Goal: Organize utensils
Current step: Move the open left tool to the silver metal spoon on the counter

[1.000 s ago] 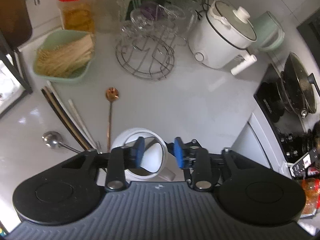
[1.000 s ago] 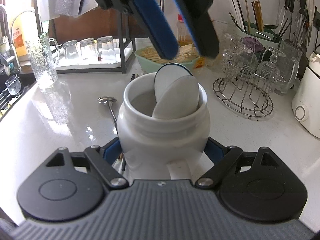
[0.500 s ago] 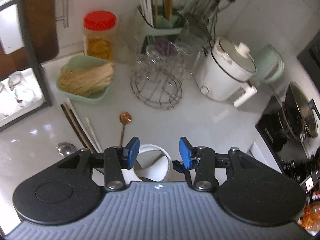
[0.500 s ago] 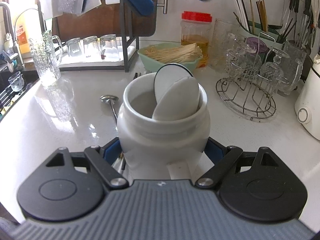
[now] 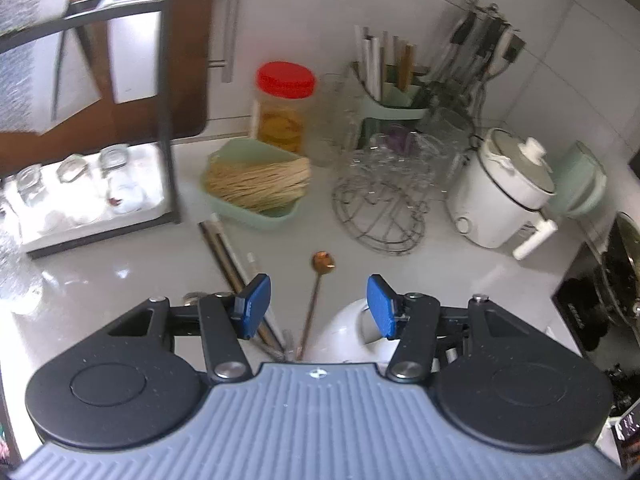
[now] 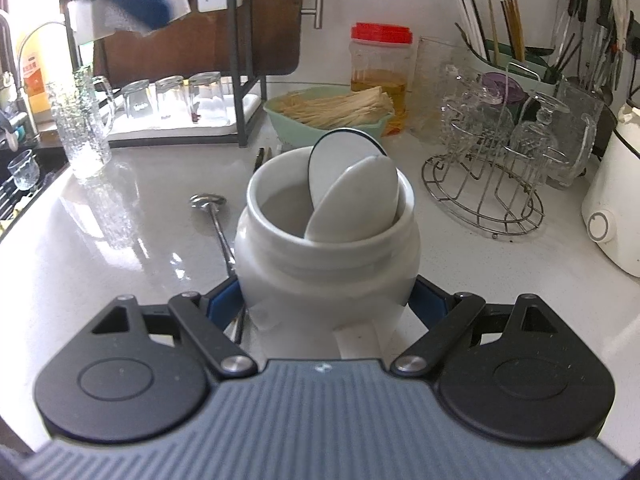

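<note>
The right tongs are clenched on the white ceramic jar, their blue pads pressed against either side of its belly, and the jar stands upright on the white bench, well in from its edges. Two pale spoon bowls lean together inside the jar against its far-right rim, one edged with a dark line. The left tongs hang released above the bench with nothing between the pads; their jaws have just been opening. In the left wrist view, a copper-coloured spoon lies flat on the bench just left of the jar, its bowl pointing toward the back wall. Left of that lies a bundle of dark and pale chopsticks, running from the green tray toward the near edge. A steel ladle lies on the bench just left of the jar, its bowl toward the rear. Toward the back edge sit a green tray of dry noodles, a red-lidded jar, a wire glass rack and a white rice cooker by the right rear corner.
</note>
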Demonstrator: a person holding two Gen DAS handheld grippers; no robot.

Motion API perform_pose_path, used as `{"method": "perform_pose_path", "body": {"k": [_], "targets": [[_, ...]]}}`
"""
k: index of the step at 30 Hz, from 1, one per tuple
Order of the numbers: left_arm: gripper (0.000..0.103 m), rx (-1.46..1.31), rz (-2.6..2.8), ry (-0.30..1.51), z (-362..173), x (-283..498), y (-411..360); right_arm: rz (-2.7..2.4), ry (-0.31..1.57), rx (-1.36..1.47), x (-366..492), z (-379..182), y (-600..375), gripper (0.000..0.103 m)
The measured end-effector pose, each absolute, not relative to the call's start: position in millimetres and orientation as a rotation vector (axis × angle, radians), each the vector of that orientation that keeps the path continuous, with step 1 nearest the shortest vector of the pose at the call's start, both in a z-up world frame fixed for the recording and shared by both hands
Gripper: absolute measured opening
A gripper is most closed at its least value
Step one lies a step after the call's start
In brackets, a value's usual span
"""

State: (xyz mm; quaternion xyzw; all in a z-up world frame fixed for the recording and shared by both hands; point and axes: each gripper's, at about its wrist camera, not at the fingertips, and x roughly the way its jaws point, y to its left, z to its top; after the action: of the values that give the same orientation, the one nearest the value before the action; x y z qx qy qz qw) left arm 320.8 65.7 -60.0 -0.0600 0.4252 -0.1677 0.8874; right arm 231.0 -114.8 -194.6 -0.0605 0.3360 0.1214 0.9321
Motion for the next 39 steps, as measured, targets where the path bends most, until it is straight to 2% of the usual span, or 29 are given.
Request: {"method": "perform_pose_path", "body": {"k": [13,27,39], "targets": [[0.059,-0.233,-0.196,0.928,-98,309,82,0.29,0.698,-0.117,239,-193,-139,0.09],[0.059,-0.427,-0.014,0.969,-173,297,92,0.408,0.703,-0.182,239,-192,-177,0.09],[0.059,-0.431,0.101,0.932,-216,340,96,0.414,0.699,-0.19,239,-192,-181,0.09]]}}
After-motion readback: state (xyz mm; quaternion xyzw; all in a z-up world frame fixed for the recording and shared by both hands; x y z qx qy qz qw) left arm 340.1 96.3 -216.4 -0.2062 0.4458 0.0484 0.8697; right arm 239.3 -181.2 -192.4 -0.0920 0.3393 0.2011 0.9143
